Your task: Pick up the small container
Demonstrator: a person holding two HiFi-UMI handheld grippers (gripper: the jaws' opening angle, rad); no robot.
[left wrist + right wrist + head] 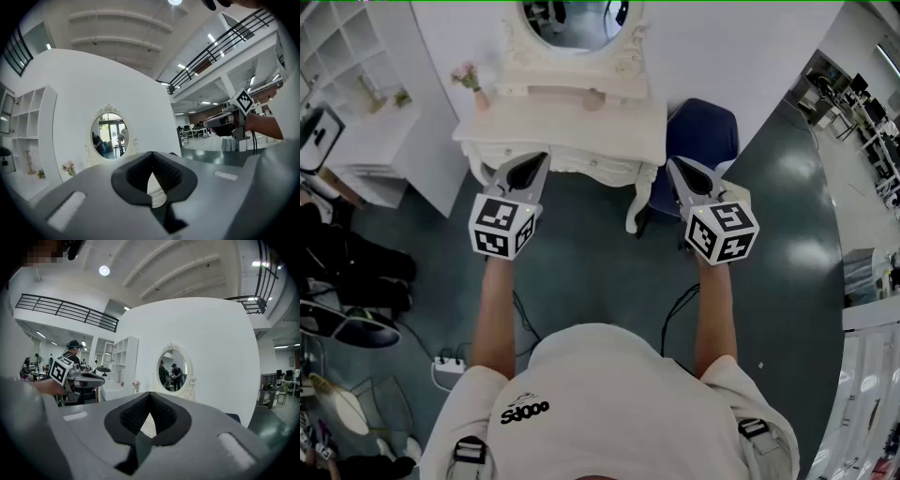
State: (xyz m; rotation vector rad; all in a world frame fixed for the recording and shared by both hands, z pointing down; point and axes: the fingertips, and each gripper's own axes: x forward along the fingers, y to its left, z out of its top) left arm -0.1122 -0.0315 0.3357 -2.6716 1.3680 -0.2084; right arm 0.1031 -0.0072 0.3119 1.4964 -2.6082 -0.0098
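The left gripper (pixel 536 161) and right gripper (pixel 673 165) hover before the dressing table (pixel 562 131), jaws pressed together, empty. Only the head view shows the small container (pixel 593 98) on the table, below its mirror (pixel 574 23). The gripper views show flowers (pixel 69 167) at the table's left end.

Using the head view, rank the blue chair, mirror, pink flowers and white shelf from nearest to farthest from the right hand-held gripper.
1. Blue chair, just ahead of the right hand-held gripper.
2. Mirror, ahead-left, at the back of the table.
3. Pink flowers, on the table's left end.
4. White shelf, far left.
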